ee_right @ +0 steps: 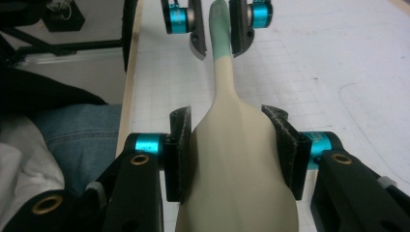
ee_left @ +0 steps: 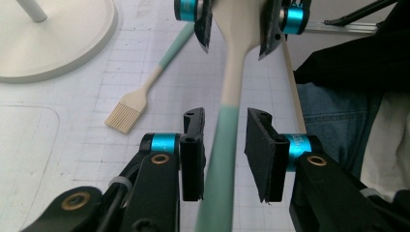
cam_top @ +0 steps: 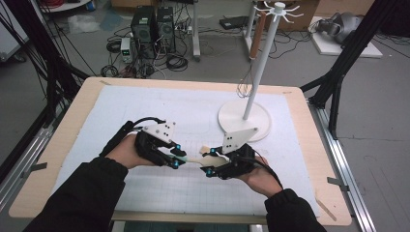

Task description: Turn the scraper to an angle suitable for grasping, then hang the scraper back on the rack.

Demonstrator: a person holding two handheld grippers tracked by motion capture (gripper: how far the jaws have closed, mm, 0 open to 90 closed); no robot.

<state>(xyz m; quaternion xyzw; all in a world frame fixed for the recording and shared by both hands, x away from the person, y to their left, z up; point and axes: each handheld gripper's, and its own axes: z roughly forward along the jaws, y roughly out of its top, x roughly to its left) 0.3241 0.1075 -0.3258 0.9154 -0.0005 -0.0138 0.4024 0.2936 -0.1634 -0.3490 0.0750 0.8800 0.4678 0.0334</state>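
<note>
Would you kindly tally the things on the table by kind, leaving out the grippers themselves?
Spatula, cream with a green handle, held between the grippers: 1
Brush, cream with a green handle: 1
White hanging stand: 1
Total: 3

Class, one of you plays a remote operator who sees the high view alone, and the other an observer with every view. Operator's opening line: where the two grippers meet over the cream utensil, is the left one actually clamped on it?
Observer: No. The left gripper has its jaws around the mint-green handle, with a clear gap at one pad.
Operator: And the right one?
Observer: The right gripper presses both pads on the wide blade of the cream spatula.
Operator: What lies beyond them?
Observer: A cream-bristled brush with a mint handle lies flat on the gridded mat.
</note>
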